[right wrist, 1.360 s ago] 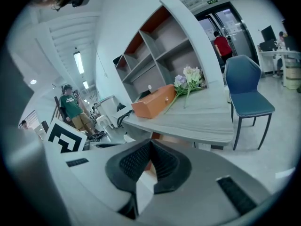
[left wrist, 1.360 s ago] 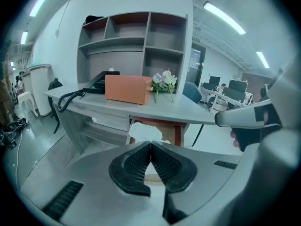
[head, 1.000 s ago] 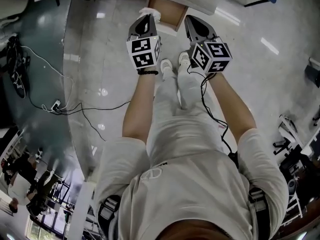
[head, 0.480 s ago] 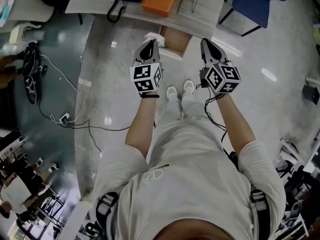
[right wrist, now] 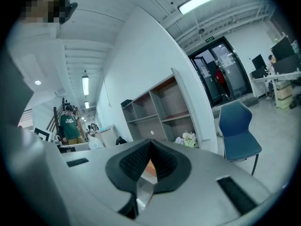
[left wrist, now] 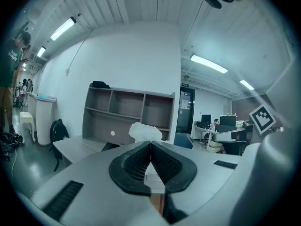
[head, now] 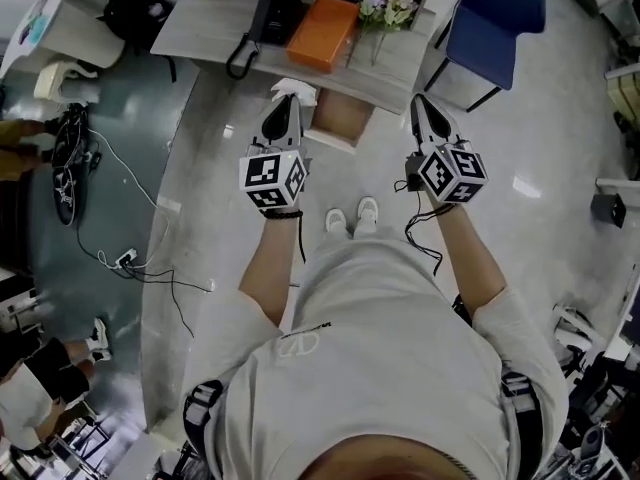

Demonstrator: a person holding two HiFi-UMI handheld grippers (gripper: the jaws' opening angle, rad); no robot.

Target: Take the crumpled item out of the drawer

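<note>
The left gripper [head: 284, 106] pinches the paper [head: 294, 90] near the open drawer [head: 340, 118], while the right gripper [head: 421, 104] has its jaws pressed together, empty.

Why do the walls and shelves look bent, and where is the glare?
Left gripper view: the wide-angle lens bows the shelf unit and darkens the picture's corners, and the ceiling light strip burns out to plain white. Right gripper view: the same curving, so the doorway leans. Head view: the glossy floor mirrors the ceiling lights as bright streaks.
</note>
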